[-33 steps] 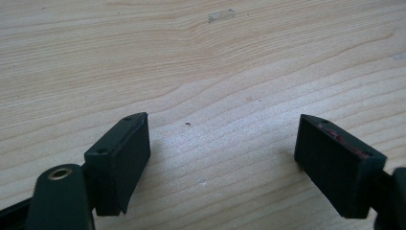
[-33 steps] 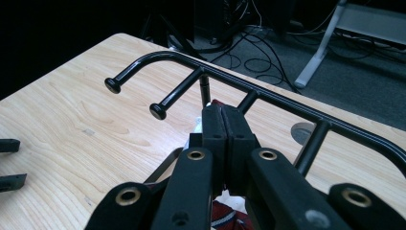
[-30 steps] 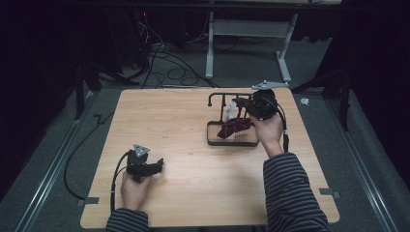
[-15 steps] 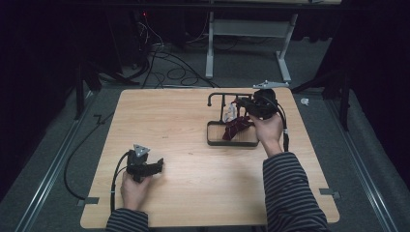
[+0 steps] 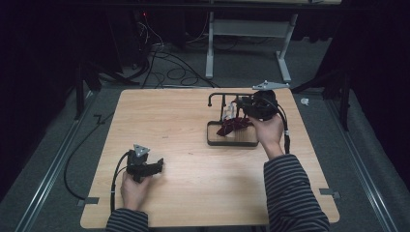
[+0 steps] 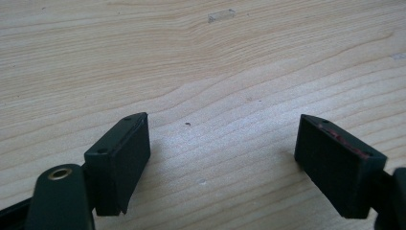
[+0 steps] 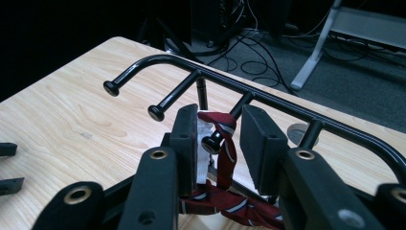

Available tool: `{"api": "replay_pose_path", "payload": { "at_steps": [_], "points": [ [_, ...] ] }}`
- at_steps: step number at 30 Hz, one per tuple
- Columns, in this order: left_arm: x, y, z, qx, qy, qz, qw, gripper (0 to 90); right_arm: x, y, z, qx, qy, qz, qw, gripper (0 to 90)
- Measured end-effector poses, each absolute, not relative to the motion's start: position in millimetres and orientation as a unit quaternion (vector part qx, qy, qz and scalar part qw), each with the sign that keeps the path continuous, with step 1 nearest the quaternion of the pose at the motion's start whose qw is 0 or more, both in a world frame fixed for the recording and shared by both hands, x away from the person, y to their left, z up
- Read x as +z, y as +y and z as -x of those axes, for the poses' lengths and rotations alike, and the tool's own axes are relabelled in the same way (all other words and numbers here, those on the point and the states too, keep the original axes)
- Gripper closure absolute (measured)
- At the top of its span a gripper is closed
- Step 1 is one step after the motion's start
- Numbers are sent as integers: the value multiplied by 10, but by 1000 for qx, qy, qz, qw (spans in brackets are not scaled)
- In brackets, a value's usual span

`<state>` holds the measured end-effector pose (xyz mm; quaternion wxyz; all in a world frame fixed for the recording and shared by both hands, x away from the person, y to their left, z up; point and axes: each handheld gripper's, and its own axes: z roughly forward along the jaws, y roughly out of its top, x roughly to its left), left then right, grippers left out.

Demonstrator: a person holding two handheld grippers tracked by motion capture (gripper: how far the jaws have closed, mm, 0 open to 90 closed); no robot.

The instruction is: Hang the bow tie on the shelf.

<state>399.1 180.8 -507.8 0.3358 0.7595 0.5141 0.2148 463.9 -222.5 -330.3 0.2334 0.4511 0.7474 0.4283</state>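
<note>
- Now, my right gripper (image 5: 240, 104) sits at the far right of the table (image 5: 169, 121), level with the pegs of a black rack (image 7: 230, 84).
- Its jaws have just been opening; in the right gripper view they stand apart on either side of one peg (image 7: 214, 142), and I see a gap between the right pad and the cloth.
- A dark red tie (image 7: 225, 158) with thin pale stripes hangs over that peg, looped around it between the jaws.
- The left pad lies close against something white (image 7: 203, 143) at the tie; whether it presses on it I cannot tell.
- The rest of the tie trails down into a heap on the rack's base (image 5: 232, 140), seen from the high view as a dark red bundle (image 5: 233, 125) in a shallow tray.
- Two more pegs (image 7: 158, 111) stick out bare to the left of the draped one, each ending in a round knob.
- My left gripper (image 5: 153, 166) rests near the near left edge of the table, well apart from the rack.
- In the left gripper view its jaws are spread wide over bare wood (image 6: 215, 72), with nothing between them.
- The person's right hand (image 5: 267, 130) wraps the right gripper's body, the striped sleeve (image 5: 290, 188) running back toward the near edge.
</note>
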Motion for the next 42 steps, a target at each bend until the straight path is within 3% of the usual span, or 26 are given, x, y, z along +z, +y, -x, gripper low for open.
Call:
{"api": "replay_pose_path", "payload": {
  "at_steps": [11, 22, 42],
  "points": [
    [-5078, 1808, -3990, 214, 514, -760, 336, 202, -3428, -2271, -4626, 428, 749, -460, 208, 620],
    [-5078, 1809, -3990, 214, 513, -760, 336, 202, -3457, -2241, -4612, 428, 752, -460, 201, 656],
    [-5078, 1809, -3990, 214, 513, -760, 336, 202, -3387, -2338, -4429, 435, 744, -459, 216, 644]
  ]
}}
